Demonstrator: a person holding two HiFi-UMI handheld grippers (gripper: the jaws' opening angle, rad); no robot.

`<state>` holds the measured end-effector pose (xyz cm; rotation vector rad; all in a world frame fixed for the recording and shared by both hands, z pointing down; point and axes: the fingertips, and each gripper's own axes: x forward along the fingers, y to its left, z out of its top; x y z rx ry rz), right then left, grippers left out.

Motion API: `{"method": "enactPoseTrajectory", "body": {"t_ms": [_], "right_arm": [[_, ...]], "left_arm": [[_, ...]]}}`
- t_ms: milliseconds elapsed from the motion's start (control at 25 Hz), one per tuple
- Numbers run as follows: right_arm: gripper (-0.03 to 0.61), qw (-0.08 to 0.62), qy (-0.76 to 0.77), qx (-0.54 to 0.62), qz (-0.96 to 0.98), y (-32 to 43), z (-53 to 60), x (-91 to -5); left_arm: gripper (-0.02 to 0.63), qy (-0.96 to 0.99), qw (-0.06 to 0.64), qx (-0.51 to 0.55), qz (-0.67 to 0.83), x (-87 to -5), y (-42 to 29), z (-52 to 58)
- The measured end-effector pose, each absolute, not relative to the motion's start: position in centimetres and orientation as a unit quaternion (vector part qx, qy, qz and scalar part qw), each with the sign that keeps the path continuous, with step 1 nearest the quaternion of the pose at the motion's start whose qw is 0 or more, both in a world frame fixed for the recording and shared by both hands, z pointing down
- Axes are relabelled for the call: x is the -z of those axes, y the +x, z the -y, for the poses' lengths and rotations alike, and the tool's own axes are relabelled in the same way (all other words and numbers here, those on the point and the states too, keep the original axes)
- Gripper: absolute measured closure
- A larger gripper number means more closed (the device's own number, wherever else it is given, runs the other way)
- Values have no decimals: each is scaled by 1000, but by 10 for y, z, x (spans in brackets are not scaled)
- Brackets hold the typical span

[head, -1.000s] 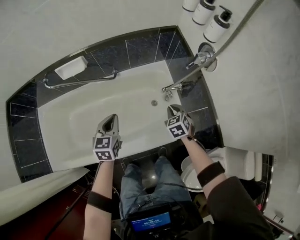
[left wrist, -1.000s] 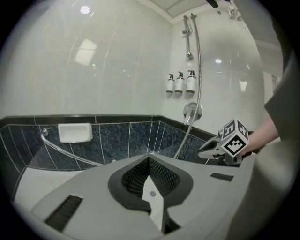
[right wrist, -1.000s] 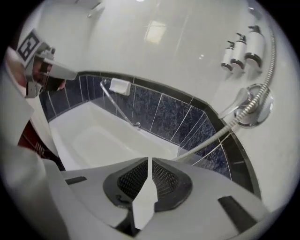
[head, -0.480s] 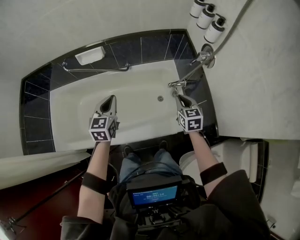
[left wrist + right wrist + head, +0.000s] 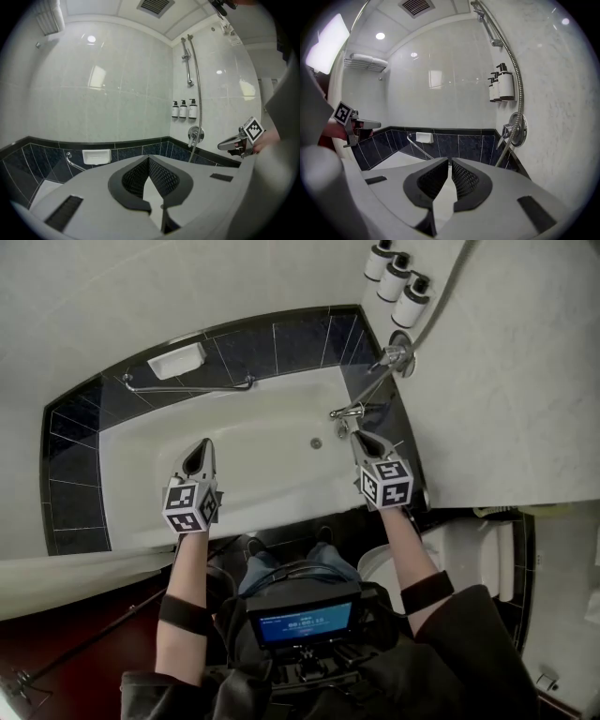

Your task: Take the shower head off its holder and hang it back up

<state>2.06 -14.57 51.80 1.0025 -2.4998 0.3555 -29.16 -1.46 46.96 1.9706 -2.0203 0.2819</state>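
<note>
Both grippers are raised higher over the bathtub (image 5: pixel 262 427) than a second ago, the left gripper (image 5: pixel 202 452) further out to the left, the right gripper (image 5: pixel 364 439) now just beside the tap (image 5: pixel 345 412). Left jaws clenched on nothing; right jaws drawn in to a hairline, also empty. The shower hose (image 5: pixel 199 93) climbs the wall to the rail (image 5: pixel 187 63); the shower head itself can't be picked out.
</note>
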Motion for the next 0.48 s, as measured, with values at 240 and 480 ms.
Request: {"method": "enactPoseTrajectory", "body": {"t_ms": [240,480], "right_arm": [[532,214,367,-133,895,32,151,-526],[532,222,370,-138,892,38,153,-533]], "left_arm": [[614,689,153,-86,703,-470,-288,15],[614,691,158,-85,700,-475,-281,19]]}}
